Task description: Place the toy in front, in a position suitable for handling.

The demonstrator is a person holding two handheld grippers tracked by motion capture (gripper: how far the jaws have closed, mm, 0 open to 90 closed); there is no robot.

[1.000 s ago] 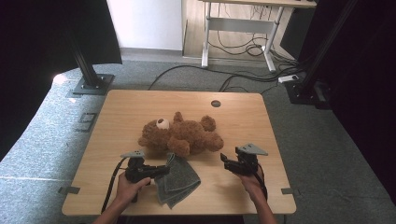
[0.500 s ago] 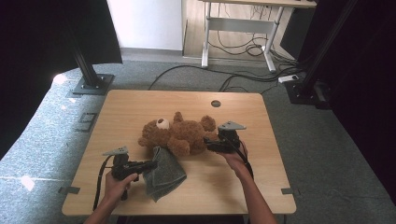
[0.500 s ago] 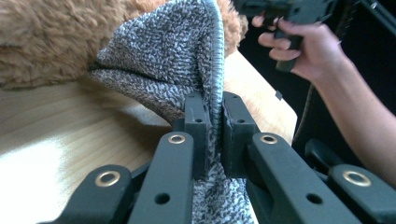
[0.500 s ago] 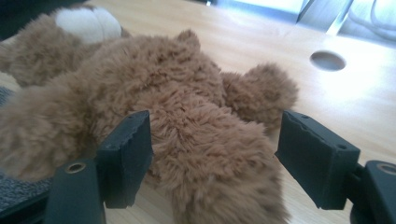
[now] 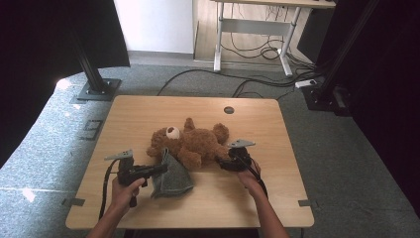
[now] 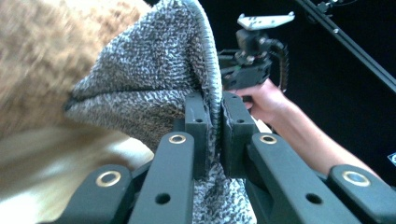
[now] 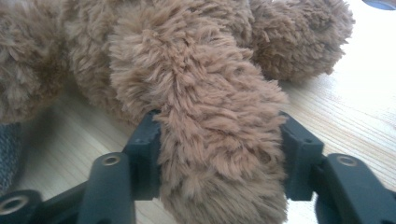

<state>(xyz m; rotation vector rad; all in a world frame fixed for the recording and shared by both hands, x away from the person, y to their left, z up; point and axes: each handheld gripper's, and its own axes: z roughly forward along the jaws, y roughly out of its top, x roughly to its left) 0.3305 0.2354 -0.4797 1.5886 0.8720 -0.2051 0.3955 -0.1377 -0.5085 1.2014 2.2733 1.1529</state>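
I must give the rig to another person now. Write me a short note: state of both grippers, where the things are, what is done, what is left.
Left gripper: shut on the hem of the grey knitted garment, holding it up beside the teddy bear.
Right gripper: jaws have just been closing around one plush limb; pads at its sides, firm grip not certain.
Things: bear lies on the wooden table, near the middle; the garment touches its head side.
Done: garment picked up, limb reached.
Left: probably dress the bear; it wears nothing yet.

This looks like a lab or test room: black curtains (image 5: 59,29), metal stands (image 5: 91,74), loose cables (image 5: 257,84) on grey carpet (image 5: 346,163), and a plain wooden table (image 5: 148,114).
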